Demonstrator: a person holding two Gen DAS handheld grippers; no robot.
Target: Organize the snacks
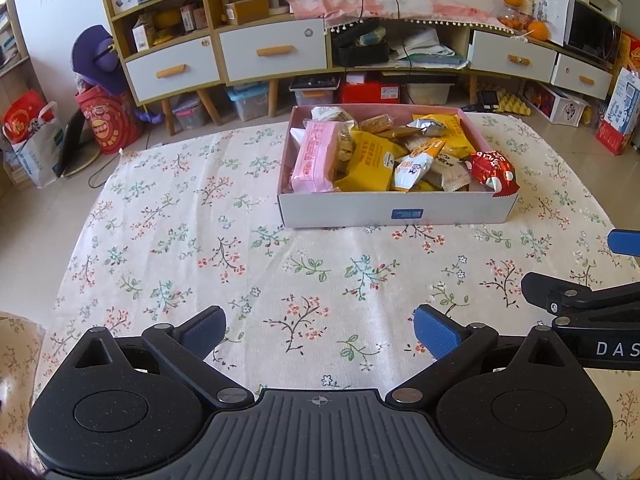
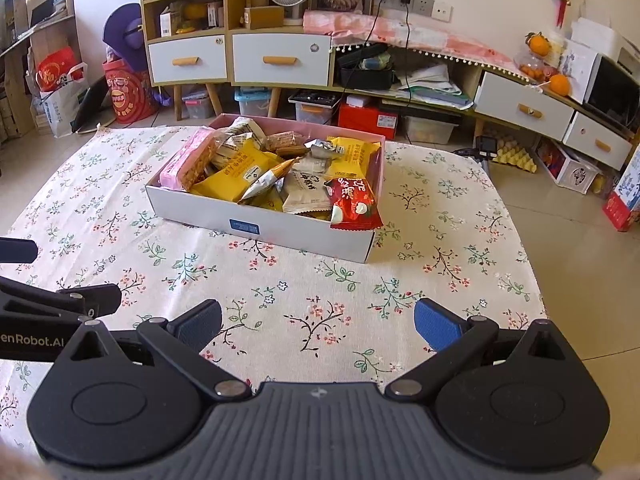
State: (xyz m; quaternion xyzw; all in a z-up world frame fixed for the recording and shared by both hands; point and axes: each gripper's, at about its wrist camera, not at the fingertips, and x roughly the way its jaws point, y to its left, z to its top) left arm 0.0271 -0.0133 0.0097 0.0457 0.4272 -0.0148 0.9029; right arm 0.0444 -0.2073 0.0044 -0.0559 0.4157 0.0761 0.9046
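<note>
Both claws hang released and empty over the near part of the worktop, the left claw and the right claw side by side, their fingers spread wide with only flowered cloth between them. The snacks sit piled in the box, which stands well apart from both claws toward the far side of the worktop. No loose snack shows on the cloth.

The box looks full, so the step in hand seems to be tidying what is already inside. The red packet is the obvious target: it leans over the near right corner of the box, part of it hanging past the wall. The right claw is the nearer one to it. A good approach would come from above, fingers either side of the packet's crimped edge, closing gently since such wrappers crumple and slip. The left claw could steady the box wall, as the light card may slide on the cloth.
</note>
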